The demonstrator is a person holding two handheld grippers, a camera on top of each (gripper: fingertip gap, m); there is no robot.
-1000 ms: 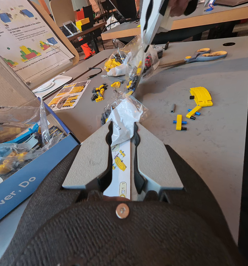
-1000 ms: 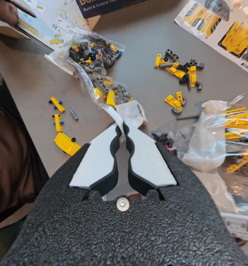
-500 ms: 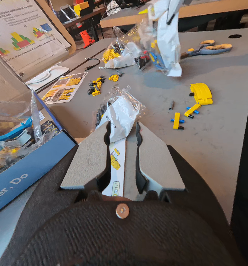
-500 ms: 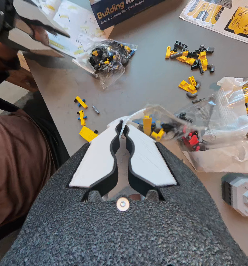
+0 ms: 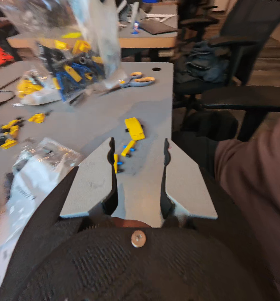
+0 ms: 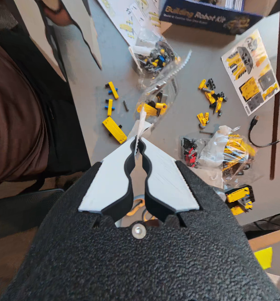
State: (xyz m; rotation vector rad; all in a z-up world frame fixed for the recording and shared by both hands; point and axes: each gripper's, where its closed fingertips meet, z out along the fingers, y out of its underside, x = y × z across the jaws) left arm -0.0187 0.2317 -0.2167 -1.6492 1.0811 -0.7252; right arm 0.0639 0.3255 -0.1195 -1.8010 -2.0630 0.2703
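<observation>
Left wrist view: the left gripper (image 5: 138,143) now stands wide apart and empty above the grey table (image 5: 93,110), having let go the white-labelled bag (image 5: 33,175) now lying to its left. Right wrist view: the right gripper (image 6: 138,139) remains clenched on the clear parts bag (image 6: 153,104), hanging clear of the table.

left gripper (image 5: 138,141) spread wide, right gripper (image 6: 138,138) pinched closed
</observation>
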